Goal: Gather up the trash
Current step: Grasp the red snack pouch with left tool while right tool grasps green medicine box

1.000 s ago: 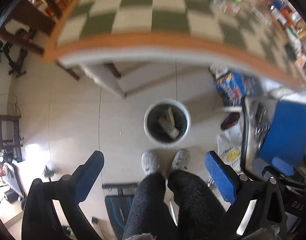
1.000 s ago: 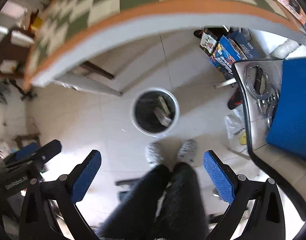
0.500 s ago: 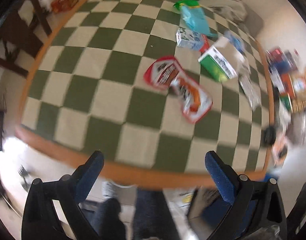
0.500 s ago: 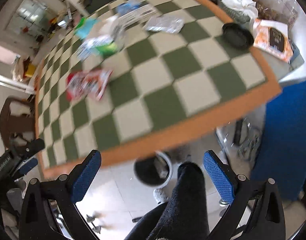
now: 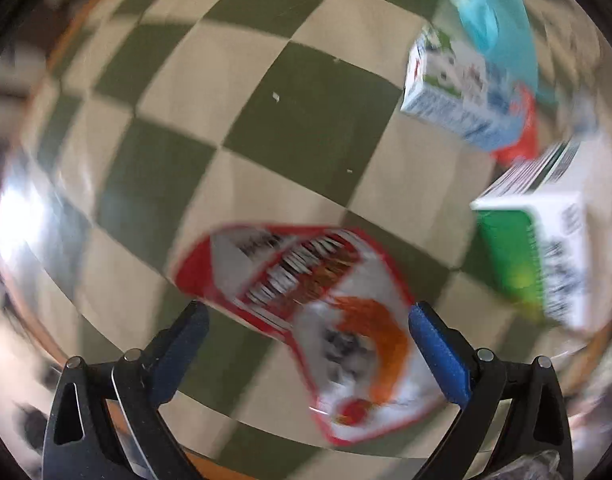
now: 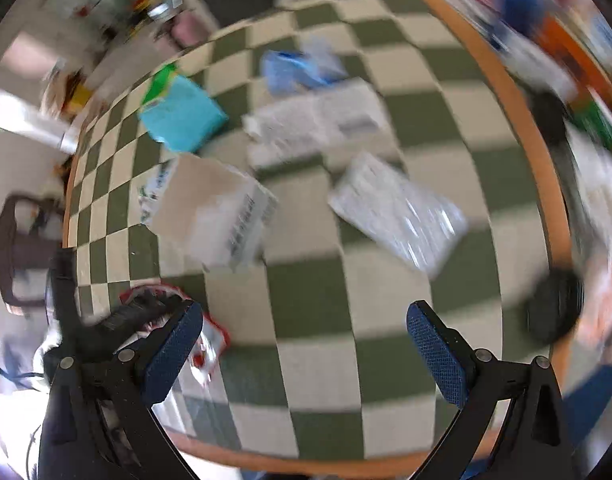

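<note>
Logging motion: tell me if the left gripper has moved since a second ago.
Yes. The left gripper swung up from the floor bin and closed in on the red wrapper on the checkered table.

The counter [image 6: 313, 292] wears a green and cream checked cloth with an orange rim [image 6: 517, 120] curving from twelve o'clock round to five o'clock in the right wrist view. Past that rim, at three to four o'clock, sits a round black object [image 6: 553, 306], too blurred to identify. At nine o'clock, beyond the counter's far edge, stands a dark brown chair [image 6: 18, 252].
</note>
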`<state>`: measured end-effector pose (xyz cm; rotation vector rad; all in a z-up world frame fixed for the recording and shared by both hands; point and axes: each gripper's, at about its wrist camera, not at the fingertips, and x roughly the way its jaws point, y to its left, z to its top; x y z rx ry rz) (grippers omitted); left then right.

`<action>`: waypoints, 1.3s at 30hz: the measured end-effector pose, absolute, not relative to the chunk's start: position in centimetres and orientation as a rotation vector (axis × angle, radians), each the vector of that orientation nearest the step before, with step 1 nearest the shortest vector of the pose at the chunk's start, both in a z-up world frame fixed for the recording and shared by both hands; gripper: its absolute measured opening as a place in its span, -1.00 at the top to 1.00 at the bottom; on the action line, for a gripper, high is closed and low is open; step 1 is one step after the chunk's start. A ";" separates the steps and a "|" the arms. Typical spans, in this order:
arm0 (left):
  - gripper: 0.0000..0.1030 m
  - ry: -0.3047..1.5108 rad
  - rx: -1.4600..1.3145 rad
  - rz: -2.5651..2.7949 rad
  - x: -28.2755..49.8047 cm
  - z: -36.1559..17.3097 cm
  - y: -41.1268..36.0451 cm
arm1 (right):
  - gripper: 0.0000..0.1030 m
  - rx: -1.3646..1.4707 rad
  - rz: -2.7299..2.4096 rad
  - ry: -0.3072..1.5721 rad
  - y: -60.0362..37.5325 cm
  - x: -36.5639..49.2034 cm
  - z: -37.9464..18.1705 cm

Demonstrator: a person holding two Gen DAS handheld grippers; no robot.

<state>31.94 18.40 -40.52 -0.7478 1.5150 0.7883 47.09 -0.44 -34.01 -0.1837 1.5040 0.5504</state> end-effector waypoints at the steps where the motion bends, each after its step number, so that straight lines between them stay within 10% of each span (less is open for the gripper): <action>1: -0.98 1.535 -0.675 0.789 31.8 -40.6 18.3 | -1.00 -0.213 0.576 1.503 0.6 47.6 -34.0; 16: -0.97 1.485 -0.778 0.712 26.7 -40.3 20.7 | -1.00 -0.922 0.929 1.421 16.3 45.8 -42.0; 27: 0.01 1.420 -0.687 0.719 29.2 -39.8 21.1 | -0.63 -0.718 0.792 1.501 11.4 46.9 -42.7; 39: -0.07 1.474 -0.591 0.577 26.7 -40.0 19.4 | -0.63 -0.532 0.734 1.558 5.3 46.1 -42.4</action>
